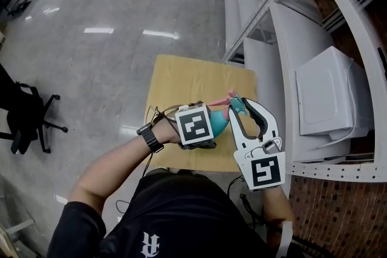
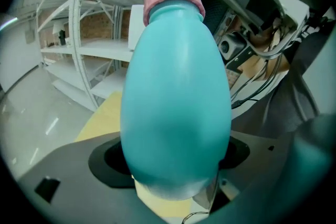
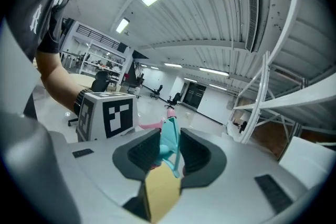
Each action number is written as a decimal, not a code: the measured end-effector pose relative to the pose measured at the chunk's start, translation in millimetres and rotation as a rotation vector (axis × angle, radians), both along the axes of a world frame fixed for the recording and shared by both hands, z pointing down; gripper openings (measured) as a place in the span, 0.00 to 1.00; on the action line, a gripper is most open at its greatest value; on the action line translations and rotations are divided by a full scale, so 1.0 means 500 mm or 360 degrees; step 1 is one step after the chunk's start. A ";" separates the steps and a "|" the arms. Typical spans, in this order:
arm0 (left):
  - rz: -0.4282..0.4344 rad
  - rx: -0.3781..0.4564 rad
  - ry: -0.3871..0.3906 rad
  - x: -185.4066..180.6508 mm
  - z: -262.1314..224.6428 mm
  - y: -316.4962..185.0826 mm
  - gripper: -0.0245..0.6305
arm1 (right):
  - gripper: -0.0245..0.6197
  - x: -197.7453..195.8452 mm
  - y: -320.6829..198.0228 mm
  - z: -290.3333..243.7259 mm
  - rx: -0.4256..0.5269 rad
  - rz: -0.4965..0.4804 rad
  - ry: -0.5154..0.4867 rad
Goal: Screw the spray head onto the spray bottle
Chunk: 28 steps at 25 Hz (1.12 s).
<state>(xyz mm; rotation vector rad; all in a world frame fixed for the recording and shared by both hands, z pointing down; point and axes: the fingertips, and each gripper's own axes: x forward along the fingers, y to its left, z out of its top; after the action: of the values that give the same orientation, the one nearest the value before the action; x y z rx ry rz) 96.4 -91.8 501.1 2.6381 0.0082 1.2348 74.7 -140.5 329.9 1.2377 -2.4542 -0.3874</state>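
Bottle: teal spray bottle (image 2: 176, 97) is held in the air over the right side of the wooden table (image 1: 181, 78), toward its near edge, with its neck pointing at the right gripper
Left gripper: left gripper (image 2: 176, 165) is clamped across the bottle's rounded belly, low down near the base
Right gripper: right gripper (image 3: 169, 152) has its jaws closed on the spray head (image 3: 169, 140), the teal body pinched between the pads and the pink trigger (image 3: 149, 125) poking out to one side
Join: pink collar (image 2: 173, 0) sits on the bottle's neck; how far it is threaded on cannot be told
Weight: probably light; the plastic is opaque, so any liquid inside is hidden
Surface: smooth, glossy and egg-shaped, so it is likely to slip or spin in the pads under a twist
Stiffness: the bottle's thin wall would probably dent under a hard squeeze; the head looks stiffer, though the trigger is a weak lever
Best hold: bottle at its widest part, where the pads bear squarely; head by its solid body or the collar, not the trigger
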 end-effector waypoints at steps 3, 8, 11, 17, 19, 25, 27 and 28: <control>-0.0087 0.0057 -0.0092 -0.010 0.020 -0.015 0.69 | 0.22 0.012 -0.007 0.014 -0.0075 0.0158 0.0053; -0.0161 0.0164 -0.0050 0.004 0.025 -0.037 0.69 | 0.22 0.020 -0.007 0.021 -0.0137 0.0330 0.0089; -0.0170 0.0257 0.0024 0.013 0.013 -0.050 0.69 | 0.22 0.012 0.000 0.005 -0.0130 0.0279 0.0130; -0.0142 0.0342 0.0225 0.038 -0.034 -0.050 0.69 | 0.23 -0.023 0.031 -0.061 -0.0031 -0.0037 0.0109; -0.0135 0.0363 0.0278 0.044 -0.051 -0.051 0.69 | 0.23 -0.024 0.043 -0.076 -0.0024 -0.0079 0.0102; -0.0124 0.0412 0.0390 0.052 -0.090 -0.054 0.69 | 0.26 -0.012 0.066 -0.115 -0.0054 -0.0155 -0.0105; -0.0133 0.0449 0.0382 0.048 -0.096 -0.059 0.69 | 0.27 -0.004 0.067 -0.124 -0.0105 -0.0209 -0.0200; -0.0139 0.0476 0.0368 0.044 -0.098 -0.063 0.69 | 0.27 0.001 0.063 -0.121 -0.0137 -0.0233 -0.0220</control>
<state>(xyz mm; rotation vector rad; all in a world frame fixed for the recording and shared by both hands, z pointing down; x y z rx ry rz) 118.5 -123.2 452.2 2.9868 -0.2702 0.9616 75.2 -109.1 269.6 1.0868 -2.6583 -0.2387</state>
